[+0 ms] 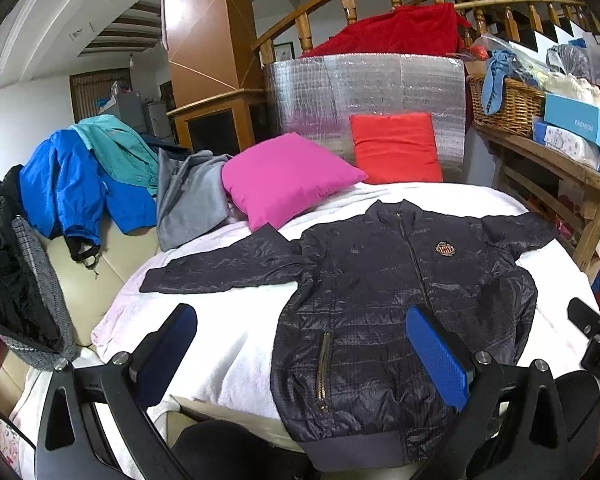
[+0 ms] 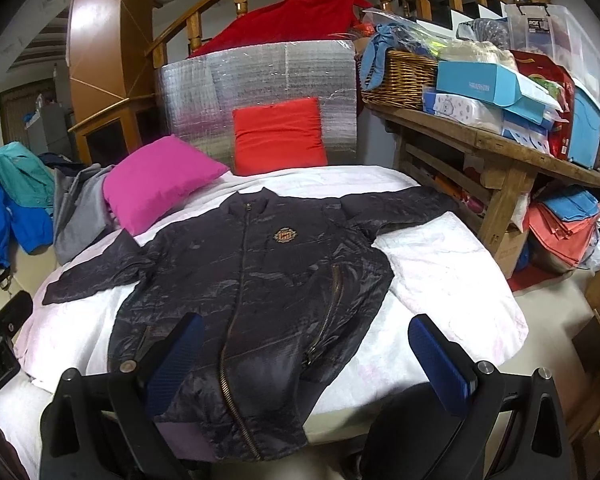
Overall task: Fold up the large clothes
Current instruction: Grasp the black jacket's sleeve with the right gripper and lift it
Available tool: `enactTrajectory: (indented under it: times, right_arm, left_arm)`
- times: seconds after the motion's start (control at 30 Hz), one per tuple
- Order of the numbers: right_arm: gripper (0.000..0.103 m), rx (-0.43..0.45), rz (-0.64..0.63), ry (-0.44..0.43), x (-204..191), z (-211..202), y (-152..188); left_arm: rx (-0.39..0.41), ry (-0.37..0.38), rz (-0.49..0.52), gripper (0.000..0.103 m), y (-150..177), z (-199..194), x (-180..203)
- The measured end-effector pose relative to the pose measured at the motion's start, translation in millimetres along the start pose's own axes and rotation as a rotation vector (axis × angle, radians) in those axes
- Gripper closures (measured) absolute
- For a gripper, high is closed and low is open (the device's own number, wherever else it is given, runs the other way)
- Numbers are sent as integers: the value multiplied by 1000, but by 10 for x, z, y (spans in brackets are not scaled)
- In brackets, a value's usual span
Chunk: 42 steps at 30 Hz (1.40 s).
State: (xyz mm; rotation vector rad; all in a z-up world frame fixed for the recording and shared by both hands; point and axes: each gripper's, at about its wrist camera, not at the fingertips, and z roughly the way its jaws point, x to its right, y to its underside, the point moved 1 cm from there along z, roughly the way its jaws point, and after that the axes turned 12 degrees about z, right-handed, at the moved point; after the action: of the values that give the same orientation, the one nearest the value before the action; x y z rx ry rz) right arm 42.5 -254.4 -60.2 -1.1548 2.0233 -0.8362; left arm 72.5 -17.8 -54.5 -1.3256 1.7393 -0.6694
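A dark quilted zip-up jacket with a gold chest badge [image 1: 400, 292] lies flat, front up, sleeves spread, on the white blanket-covered surface [image 1: 228, 344]. Left of the jacket's hem, the left gripper [image 1: 300, 348] hovers with jaws wide apart, holding nothing. Over the hem, the right gripper [image 2: 304, 360] is equally spread and empty. The slick shell could slip from a shallow pinch, and the overhanging hem may drag the jacket off.

Each claw [image 1: 300, 344] [image 2: 304, 354] has a black angular frame, silver screws and two blue, dot-textured pads [image 1: 440, 356].
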Motion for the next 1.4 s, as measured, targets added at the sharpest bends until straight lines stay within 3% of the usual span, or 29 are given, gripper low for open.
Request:
enactTrajectory:
  times: [0.2, 0.33, 0.47, 0.63, 0.8, 0.9, 1.03, 1.23, 1.3, 1.37, 1.4]
  right_arm:
    - [0, 20, 64, 82, 327, 463, -384]
    - [0, 16, 125, 136, 609, 980, -691]
    - [0, -46, 179, 124, 893, 1614, -951]
    - [0, -177, 397, 15, 1558, 2555, -1276]
    - [0, -205, 787, -154, 2456, 3303, -1415]
    - [1, -220, 898, -195, 2721, 3676, -1439]
    - [7, -255, 981, -210, 2874, 4114, -1487]
    - [26, -235, 1001, -219, 2996, 4473, -1618]
    - [74, -271, 977, -222, 2948, 4628, -1636]
    - [88, -291, 957, -206, 2883, 4730, -1590]
    - [89, -278, 933, -185, 2846, 4714, -1607]
  left_arm:
    - [-70, 64, -46, 0, -238, 747, -21]
    - [-117, 49, -77, 0, -400, 1423, -5]
    - [-155, 33, -116, 0, -503, 2110, 88]
    - [-221, 58, -153, 0, -497, 2755, 250]
    - [-269, 41, -143, 0, -406, 3198, 374]
    - [-297, 26, -138, 0, -432, 3361, 425]
    - [-274, -3, -95, 0, -495, 3453, 506]
    - [-285, -14, -41, 0, -501, 3574, 606]
    - [-293, -17, -27, 0, -493, 3611, 640]
    - [-297, -22, -17, 0, -485, 3623, 662]
    - [-297, -22, -14, 0, -485, 3620, 668]
